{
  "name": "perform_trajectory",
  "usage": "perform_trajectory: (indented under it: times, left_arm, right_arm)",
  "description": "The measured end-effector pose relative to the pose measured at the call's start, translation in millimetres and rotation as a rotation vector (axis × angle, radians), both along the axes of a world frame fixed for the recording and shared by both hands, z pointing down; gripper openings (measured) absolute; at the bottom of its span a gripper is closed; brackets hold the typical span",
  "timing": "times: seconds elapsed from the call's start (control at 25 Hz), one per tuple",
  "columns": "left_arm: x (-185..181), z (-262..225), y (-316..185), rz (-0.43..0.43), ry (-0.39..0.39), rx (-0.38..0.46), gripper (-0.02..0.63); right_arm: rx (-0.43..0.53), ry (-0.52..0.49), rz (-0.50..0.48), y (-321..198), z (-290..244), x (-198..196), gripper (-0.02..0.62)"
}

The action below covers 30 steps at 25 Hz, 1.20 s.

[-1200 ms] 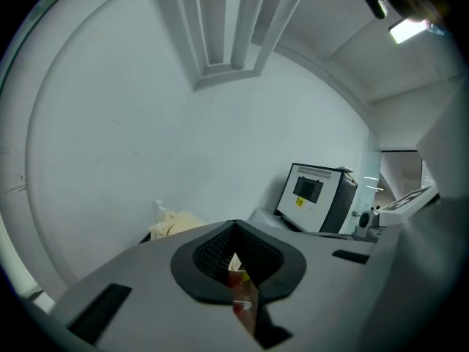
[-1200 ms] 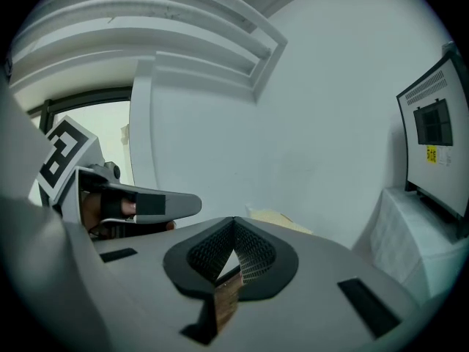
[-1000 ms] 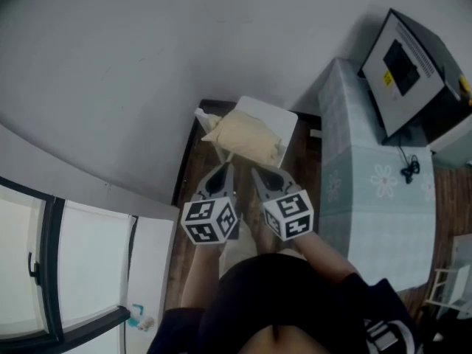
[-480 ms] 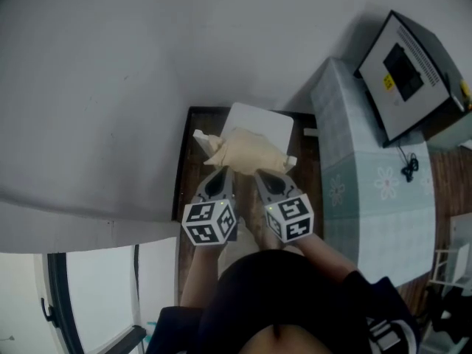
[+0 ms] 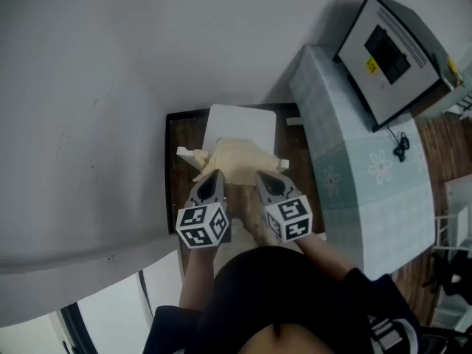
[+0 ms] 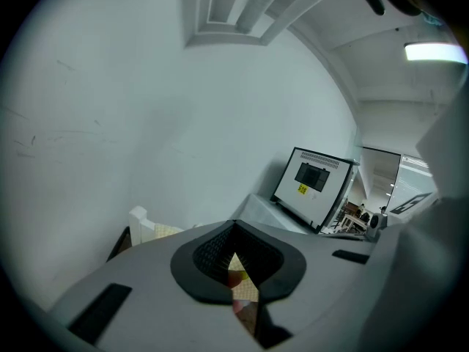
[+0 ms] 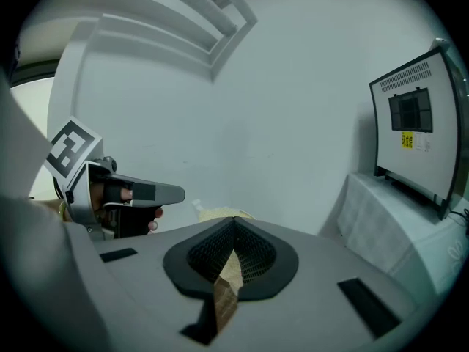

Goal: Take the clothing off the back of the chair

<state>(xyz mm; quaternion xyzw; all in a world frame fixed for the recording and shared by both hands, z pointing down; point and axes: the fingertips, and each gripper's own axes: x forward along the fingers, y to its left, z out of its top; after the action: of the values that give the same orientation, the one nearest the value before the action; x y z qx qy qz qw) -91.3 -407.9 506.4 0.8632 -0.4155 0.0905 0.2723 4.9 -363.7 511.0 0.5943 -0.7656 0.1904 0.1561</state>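
My left gripper [image 5: 214,178] is shut tight; its two black pads press together and nothing is held between them. My right gripper [image 5: 266,177] is shut the same way, and it holds nothing too. The two sit side by side, close together but apart, and both point away from me and a bit down; each has a cube with black and white squares at its near end.

Just past both tips is the clothing [image 5: 234,159]; it is a soft cream piece, and it hangs over the back of the chair [image 5: 240,121]. From above, the left tip is at the near left edge of the cloth and the right tip is at its near right edge; I cannot tell if they touch it. Through the thin slit in each pair of pads I see a bit of the cream cloth.

The chair is white; its seat is on the far side of the cloth, and a white post of its back pokes out at the left. Under the chair is a dark wood floor [image 5: 179,134]. A plain pale wall [image 5: 110,87] is to the left and far side.

To the right of the chair is a table [image 5: 354,198] with a light checked cloth and flower prints; at its far end stands a grey box [image 5: 394,50] with a dark screen and a small yellow sticker.
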Motion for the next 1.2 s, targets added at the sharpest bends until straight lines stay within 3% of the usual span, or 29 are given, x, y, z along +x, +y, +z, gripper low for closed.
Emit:
perform_trajectory:
  times: [0.6, 0.72, 0.84, 0.96, 1.2]
  left_arm:
    - [-3.6, 46.9, -27.6, 0.078, -0.075, -0.007, 0.008]
    - [-7.1, 54.9, -30.9, 0.084, -0.092, -0.01, 0.065]
    - [-8.4, 62.3, -34.1, 0.089, -0.113, -0.002, 0.162]
    - [-10.2, 72.7, -38.7, 0.086, -0.15, 0.0, 0.232]
    - [-9.7, 94.9, -44.8, 0.119, -0.171, -0.041, 0.303]
  right_arm:
    - [-0.082, 0.008, 0.168, -5.6, 41.6, 29.5, 0.012]
    - [-0.107, -0.007, 0.19, -4.9, 49.0, 33.2, 0.017]
    - [-0.136, -0.032, 0.199, -3.4, 55.4, 35.0, 0.151]
    - [-0.156, -0.025, 0.224, -3.0, 64.1, 38.7, 0.178]
    - [-0.182, -0.008, 0.262, -5.4, 77.8, 45.7, 0.228]
